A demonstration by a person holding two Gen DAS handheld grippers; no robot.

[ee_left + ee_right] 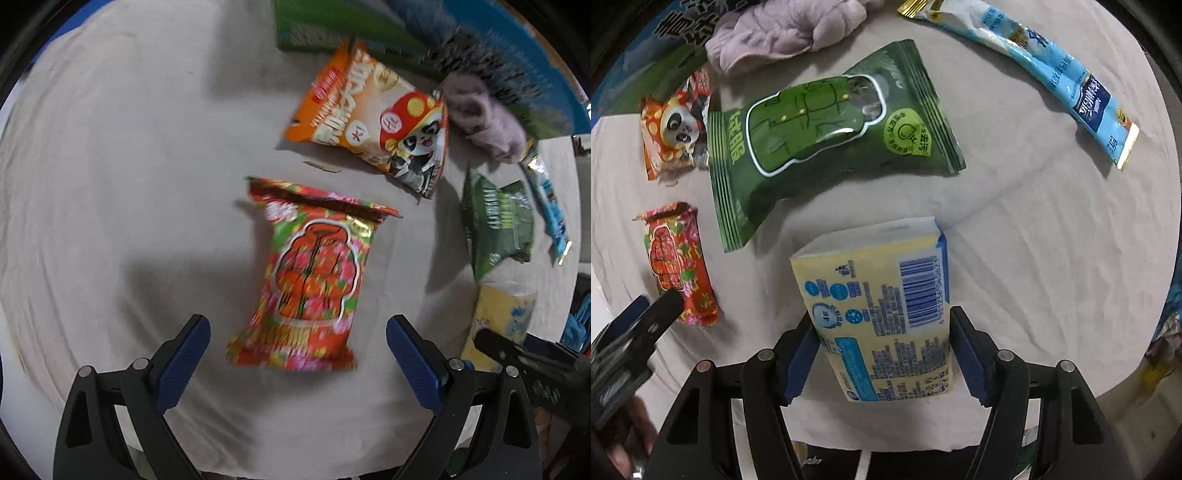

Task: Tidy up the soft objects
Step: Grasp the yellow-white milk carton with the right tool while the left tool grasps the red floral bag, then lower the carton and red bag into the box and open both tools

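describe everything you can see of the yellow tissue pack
The tissue pack is a soft, pale yellow plastic-wrapped block with blue edges, blue print, round icons and a barcode on the face shown. It sits between the right gripper jaws, whose blue pads press its two sides, its far end pointing toward the green packet. The cloth lies beneath it.

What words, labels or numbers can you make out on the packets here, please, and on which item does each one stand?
"6 901236 040621": barcode digits, as best I can read them, on the yellow tissue pack held by the right hand-held gripper.
"4": in a blue circle on the same pack.
Green snack bag, blue sachet, orange panda bag and red floral packet: non-Latin print, too blurred or distorted to read.
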